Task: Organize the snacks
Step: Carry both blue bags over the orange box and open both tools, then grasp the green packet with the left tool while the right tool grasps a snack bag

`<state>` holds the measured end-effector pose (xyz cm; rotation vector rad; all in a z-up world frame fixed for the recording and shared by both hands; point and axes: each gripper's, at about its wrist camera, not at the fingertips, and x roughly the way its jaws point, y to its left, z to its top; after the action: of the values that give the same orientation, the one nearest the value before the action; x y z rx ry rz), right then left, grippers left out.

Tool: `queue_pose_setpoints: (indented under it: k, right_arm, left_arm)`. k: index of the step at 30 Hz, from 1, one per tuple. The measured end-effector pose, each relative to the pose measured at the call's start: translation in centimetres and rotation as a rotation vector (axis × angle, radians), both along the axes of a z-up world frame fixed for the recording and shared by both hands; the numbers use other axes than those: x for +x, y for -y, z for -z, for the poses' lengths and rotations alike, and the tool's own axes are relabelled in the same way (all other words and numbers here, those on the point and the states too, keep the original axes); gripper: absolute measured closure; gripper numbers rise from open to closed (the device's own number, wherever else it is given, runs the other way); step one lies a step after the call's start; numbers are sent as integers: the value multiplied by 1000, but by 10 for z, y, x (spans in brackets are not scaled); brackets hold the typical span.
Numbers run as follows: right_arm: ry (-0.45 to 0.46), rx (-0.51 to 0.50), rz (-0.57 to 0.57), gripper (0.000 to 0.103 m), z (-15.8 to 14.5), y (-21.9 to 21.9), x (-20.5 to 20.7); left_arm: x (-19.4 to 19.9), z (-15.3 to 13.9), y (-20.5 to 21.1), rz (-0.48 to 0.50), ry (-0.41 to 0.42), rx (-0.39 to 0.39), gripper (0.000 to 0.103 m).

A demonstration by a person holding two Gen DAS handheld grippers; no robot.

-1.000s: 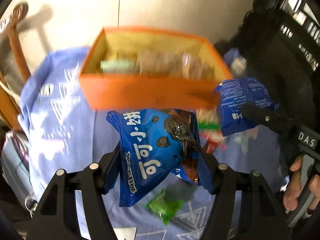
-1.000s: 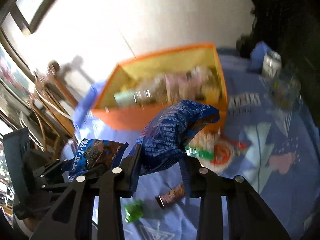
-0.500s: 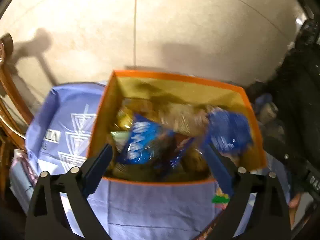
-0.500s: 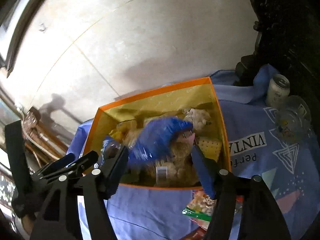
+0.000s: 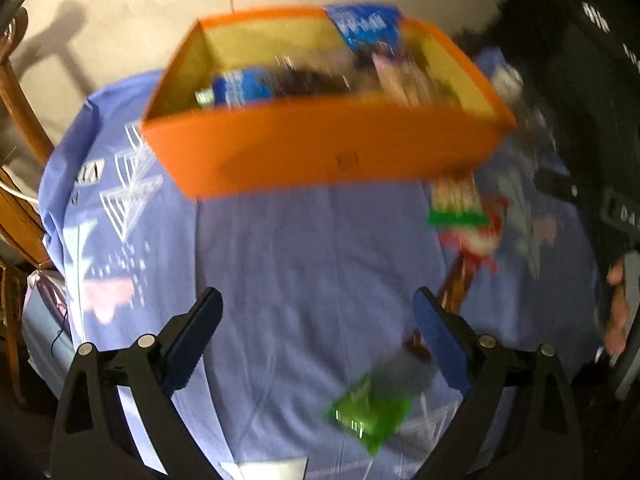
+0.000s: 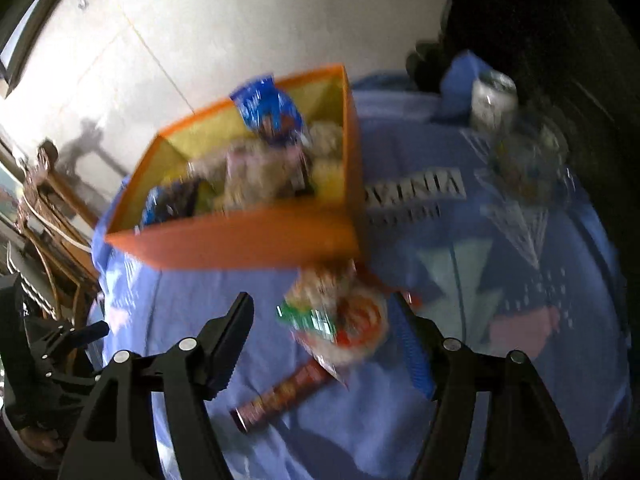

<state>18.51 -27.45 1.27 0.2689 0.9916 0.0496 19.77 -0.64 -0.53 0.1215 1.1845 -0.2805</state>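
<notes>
**Snack box part-filled, both grippers empty over the cloth**

The orange box (image 5: 328,152) sits at the far side of the worktop, on a blue patterned cloth (image 5: 312,264). Yellow inside, w/ several snack bags piled in it. One blue bag (image 6: 268,114) sticks up above the back rim; a second blue bag (image 5: 240,88) lies low at the box's left end. The rest of the contents are too blurred to name.

Outside the box, still on the cloth: a red-and-green snack bag (image 6: 340,320) lying just in front of the box's right corner, a long brown-red bar (image 6: 280,396) just beside it on the near side, and a small green packet (image 5: 368,412) nearer the camera in the left wrist view.

Left gripper (image 5: 320,340): fingers spread wide, nothing between them, only bare cloth; the green packet is near its right finger, not touching as far as the blur allows. Right gripper (image 6: 324,336): fingers opening, not pressing on anything; the red-and-green bag shows in the gap between them, lying on the cloth below.

Further out: a silver can (image 6: 494,98) stands at the far right corner of the cloth, w/ a clear glass thing (image 6: 528,160) beside it, too blurred to tell what. A wooden chair (image 5: 20,120) stands off the left edge. Pale tiled floor (image 5: 160,8) behind the box. Part of a hand (image 5: 618,312) shows at the right edge of the left wrist view.
</notes>
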Motion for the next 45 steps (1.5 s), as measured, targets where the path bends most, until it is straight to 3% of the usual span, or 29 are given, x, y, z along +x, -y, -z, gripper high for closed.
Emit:
queue_pose_setpoints:
  k: [8, 13, 15, 16, 17, 18, 24, 30, 37, 39, 40, 41, 45]
  right_arm:
    - [-54, 15, 15, 32, 20, 0, -36]
    - [-52, 7, 10, 32, 19, -2, -49]
    - [-63, 7, 6, 31, 22, -3, -54]
    - [-72, 1, 1, 31, 25, -4, -55]
    - [-80, -4, -2, 31, 27, -5, -57]
    - [-85, -7, -6, 31, 29, -6, -58]
    - [-112, -20, -9, 27, 44, -7, -53]
    - [-106, -59, -16, 27, 53, -16, -20]
    - [-84, -28, 17, 28, 59, -32, 29]
    - [-111, -50, 22, 33, 68, -39, 41]
    - [-131, -57, 16, 44, 74, -43, 48]
    - [-136, -71, 19, 49, 77, -46, 51]
    - [-100, -171, 32, 62, 79, -58, 61]
  left_arm:
    - [-55, 46, 23, 95, -90, 64, 10]
    - [-63, 76, 27, 44, -144, 60, 12]
    - [-61, 87, 27, 39, -173, 23, 48]
    - [-60, 92, 27, 39, -179, 26, 52]
    - [-61, 89, 27, 41, -166, 33, 64]
    - [-62, 86, 26, 42, -170, 29, 66]
    - [-66, 55, 12, 16, -130, -10, 67]
    - [-64, 34, 2, -7, -104, -16, 67]
    - [-54, 41, -17, -37, -101, -22, 67]
    - [-50, 41, -21, -45, -107, -23, 67]
    - [-44, 44, -22, -48, -110, -22, 67]
    - [-40, 47, -23, -52, -111, -20, 67]
    - [-27, 55, -24, -66, -121, -16, 67]
